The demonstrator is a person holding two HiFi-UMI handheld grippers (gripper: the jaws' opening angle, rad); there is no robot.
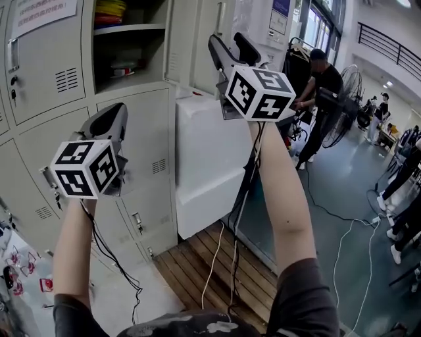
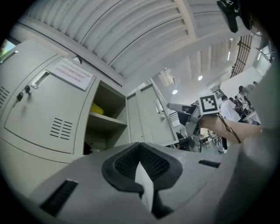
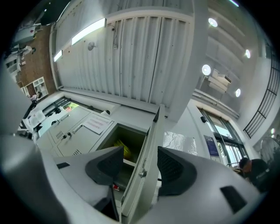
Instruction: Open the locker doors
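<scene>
1. One door is done as far as I can see. The open locker door (image 3: 146, 162) on the upper row is swung out edge-on toward you, and the compartment (image 1: 128, 52) behind it is exposed.
2. Plenty left. The upper door with the paper notice (image 1: 39, 13) to its left is shut, and so are the closed locker doors (image 1: 141, 145) in the rows below it. I'd call this early in the job, not halfway.
3. Your right gripper (image 3: 135, 164) has its jaws spread apart, and the free edge of that open door stands between them. There's a gap on both sides, so it straddles the door rather than pinching it.
4. Your left gripper (image 2: 142, 164) has its jaws pressed together with nothing in them. It hangs in front of the lower lockers, clear of every door.
5. How the door looks: pale grey sheet metal with louvre vents, thin at the edge, and a small latch (image 3: 141, 173) on the inner side. It sits up high at the right end of the locker bank, just beside a white cabinet (image 1: 210, 171).
6. Inside you can see a shelf with something yellow (image 1: 110, 10) on top. I can't tell what it is.
7. The shut doors each have a small handle and lock near one edge, so that's probably your grab point.
</scene>
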